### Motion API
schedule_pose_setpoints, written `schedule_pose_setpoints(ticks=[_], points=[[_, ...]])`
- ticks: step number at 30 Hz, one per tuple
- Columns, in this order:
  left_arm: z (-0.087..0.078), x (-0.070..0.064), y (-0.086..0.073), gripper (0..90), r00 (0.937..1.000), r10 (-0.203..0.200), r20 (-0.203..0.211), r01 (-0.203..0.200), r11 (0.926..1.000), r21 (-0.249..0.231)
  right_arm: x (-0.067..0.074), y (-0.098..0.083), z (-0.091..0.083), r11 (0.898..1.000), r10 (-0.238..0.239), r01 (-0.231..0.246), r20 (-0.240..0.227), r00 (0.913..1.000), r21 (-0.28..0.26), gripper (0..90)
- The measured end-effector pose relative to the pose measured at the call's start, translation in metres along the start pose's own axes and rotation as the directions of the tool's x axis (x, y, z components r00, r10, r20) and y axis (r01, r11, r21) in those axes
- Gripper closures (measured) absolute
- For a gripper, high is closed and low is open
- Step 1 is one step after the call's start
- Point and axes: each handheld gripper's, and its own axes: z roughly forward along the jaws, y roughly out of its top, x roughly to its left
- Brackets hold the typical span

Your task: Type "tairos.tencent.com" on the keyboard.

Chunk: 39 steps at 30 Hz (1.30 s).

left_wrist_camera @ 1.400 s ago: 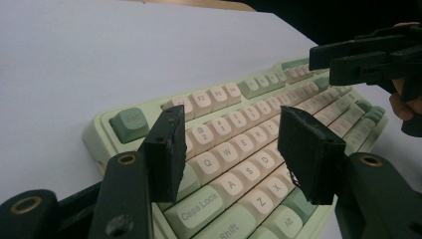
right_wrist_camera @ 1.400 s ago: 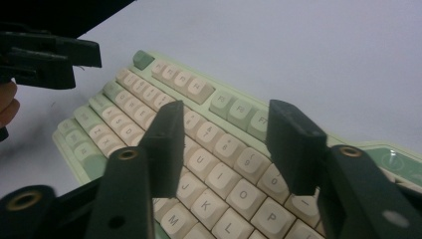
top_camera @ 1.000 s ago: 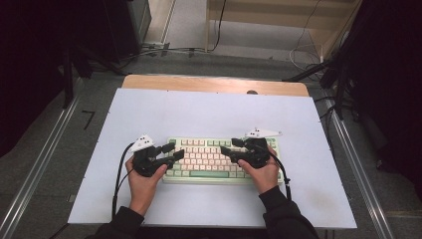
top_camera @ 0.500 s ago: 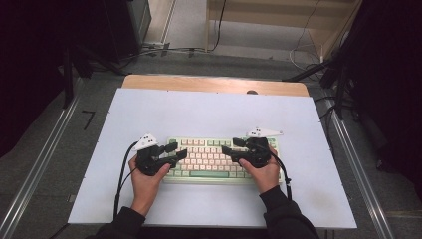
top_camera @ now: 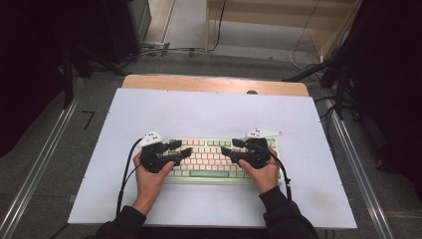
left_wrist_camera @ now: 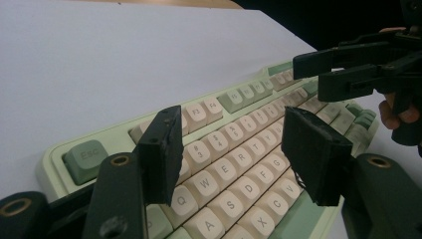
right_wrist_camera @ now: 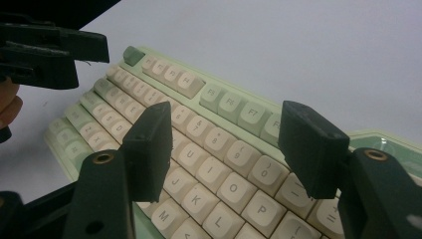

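Nearest the camera in the high view: two dark sleeves, two hands, one gripper in each. Left hand (top_camera: 149, 177) holds the left gripper (top_camera: 180, 150) over the keyboard's left end; right hand (top_camera: 263, 174) holds the right gripper (top_camera: 230, 147) over its right end. Jaws point inward, toward each other, well apart.

One keyboard (top_camera: 219, 157), pale green case, cream keys with green accents, lying flat near the front middle of the white tabletop (top_camera: 209, 112).

Left gripper view: left gripper (left_wrist_camera: 234, 149) jaws spread, nothing between them, hanging above the letter rows without visible contact. Legends read here, not from above: Esc key (left_wrist_camera: 85, 158) green at the corner, Q W E and A S D below the jaws. The right gripper (left_wrist_camera: 366, 64) shows farther off, upper right, with fingers behind it.

Right gripper view: right gripper (right_wrist_camera: 226, 152) jaws likewise spread and empty, over the I O K L area of the keyboard (right_wrist_camera: 209, 149); F-row keys visible beyond. The left gripper (right_wrist_camera: 47, 50) shows at upper left.

One black cable (top_camera: 125, 172) loops from the left gripper off the front edge; one from the right.

Beyond the white surface: a strip of bare wood (top_camera: 214, 84) at the table's far edge, grey floor, metal rails either side, loose cables (top_camera: 164, 50), dark surroundings.
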Motion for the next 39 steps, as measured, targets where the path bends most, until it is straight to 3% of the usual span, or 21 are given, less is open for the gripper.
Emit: schedule_pose_setpoints(ticks=[5, 14, 18, 25, 32, 39], points=[[0.003, -0.001, 0.002, 41.1, 1.0000, 0.002, 0.008, -0.002, 0.9998, -0.019, -0.001, 0.000, -0.001, 1.000, 0.001, -0.001, 0.002, 1.0000, 0.003, 36.6], [0.015, -0.007, 0.007, 43.4, 0.9992, 0.039, 0.011, -0.040, 0.9988, 0.029, -0.001, -0.001, -0.002, 1.000, 0.004, -0.004, 0.001, 1.0000, 0.002, 36.5], [0.018, -0.010, 0.008, 54.9, 0.9978, 0.064, 0.014, -0.065, 0.9974, 0.031, -0.002, -0.001, -0.003, 1.000, 0.002, -0.002, 0.001, 1.0000, 0.001, 36.4], [0.024, -0.017, 0.008, 88.9, 0.9910, 0.132, 0.025, -0.133, 0.9893, 0.060, -0.003, -0.001, -0.003, 1.000, 0.006, -0.006, 0.002, 1.0000, 0.002, 36.4], [0.033, -0.022, 0.009, 90.0, 0.9875, 0.157, 0.012, -0.158, 0.9824, 0.100, -0.003, -0.001, -0.003, 1.000, 0.007, -0.007, 0.001, 1.0000, 0.003, 36.4], [0.041, -0.023, 0.006, 90.0, 0.9840, 0.178, 0.001, -0.176, 0.9702, 0.167, -0.003, -0.002, -0.003, 1.000, 0.009, -0.009, 0.001, 1.0000, 0.006, 36.4]])
